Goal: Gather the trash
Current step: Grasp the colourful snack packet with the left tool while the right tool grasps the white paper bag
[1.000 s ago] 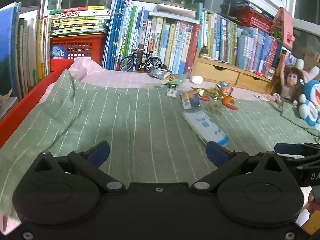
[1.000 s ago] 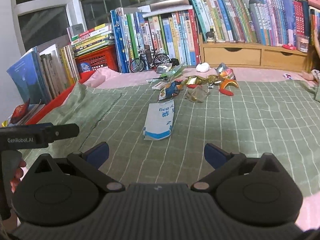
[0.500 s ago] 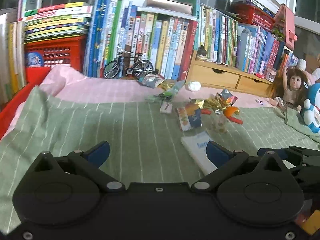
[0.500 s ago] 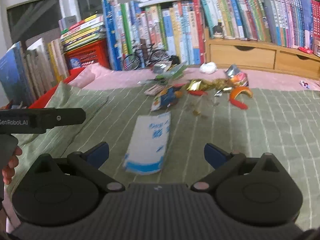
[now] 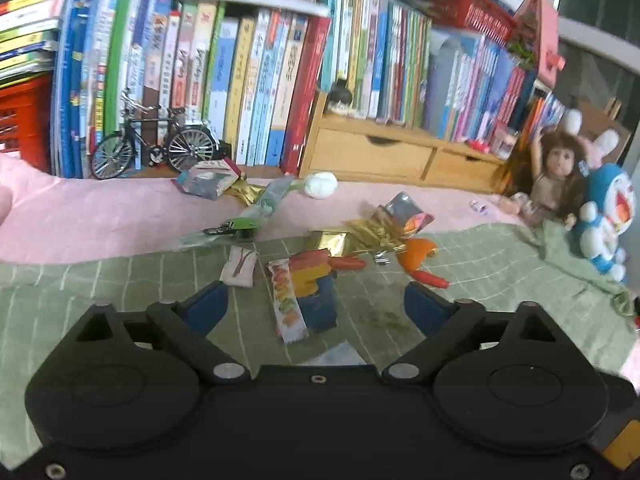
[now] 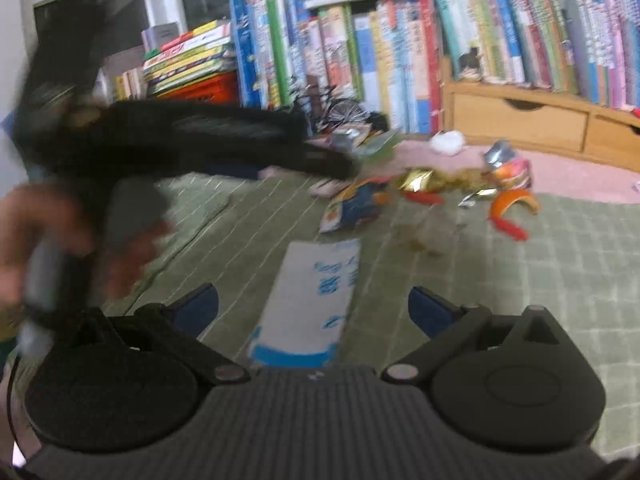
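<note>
1. We see the left hand-held gripper (image 5: 316,304) now much nearer the snack wrapper (image 5: 304,296) on the green blanket (image 5: 120,280), jaws released.
2. The right hand-held gripper (image 6: 313,307), also released and empty, has closed on the white bag (image 6: 312,300).

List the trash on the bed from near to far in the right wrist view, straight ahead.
White and blue bag → blue snack packet → gold foil wrapper → white crumpled tissue.
</note>
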Available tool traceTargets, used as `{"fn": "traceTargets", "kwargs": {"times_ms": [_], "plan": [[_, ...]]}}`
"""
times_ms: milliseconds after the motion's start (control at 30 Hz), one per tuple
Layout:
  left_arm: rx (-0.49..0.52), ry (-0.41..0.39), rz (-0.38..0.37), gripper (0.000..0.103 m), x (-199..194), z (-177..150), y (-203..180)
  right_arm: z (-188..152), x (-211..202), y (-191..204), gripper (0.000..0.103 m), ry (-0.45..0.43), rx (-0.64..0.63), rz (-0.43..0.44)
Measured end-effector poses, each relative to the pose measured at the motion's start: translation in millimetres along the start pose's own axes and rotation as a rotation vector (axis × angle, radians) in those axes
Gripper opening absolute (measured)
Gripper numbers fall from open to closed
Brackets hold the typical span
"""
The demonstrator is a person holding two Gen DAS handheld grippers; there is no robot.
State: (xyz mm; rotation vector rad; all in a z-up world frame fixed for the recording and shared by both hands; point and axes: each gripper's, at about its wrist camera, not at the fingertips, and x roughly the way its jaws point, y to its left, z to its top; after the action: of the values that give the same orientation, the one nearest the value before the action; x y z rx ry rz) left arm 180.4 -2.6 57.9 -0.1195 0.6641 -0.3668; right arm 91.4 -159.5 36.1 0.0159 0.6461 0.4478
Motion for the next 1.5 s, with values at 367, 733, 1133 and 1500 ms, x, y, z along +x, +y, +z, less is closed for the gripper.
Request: {"fn": "traceTargets", "kwargs": {"times_ms": [367, 733, 1133, 1500], "plan": [[-0.021, 0.079, 0.047, 0.049, 65.6, -1.4, 3.4, -9.0, 11.7, 1.4, 0.103, 0.017, -0.015, 0.018], [-0.002, 0.025, 0.043, 0.037, 54.9, -1.0, 3.6, -8.9, 15.2, 3.2, 0.103, 0.011, -0.04, 0.003], [0.0, -0.006, 0.076, 0.038, 15.6, -9.8, 23.1, -16.0, 27.8, 18.6, 0.05, 0.002, -0.128, -0.111], [-0.028, -0.053, 0.102, 0.038, -38.3, -19.5, 40.6, -8.3, 4.1, 20.1, 0.024, -0.024, -0.034, -0.046]]}}
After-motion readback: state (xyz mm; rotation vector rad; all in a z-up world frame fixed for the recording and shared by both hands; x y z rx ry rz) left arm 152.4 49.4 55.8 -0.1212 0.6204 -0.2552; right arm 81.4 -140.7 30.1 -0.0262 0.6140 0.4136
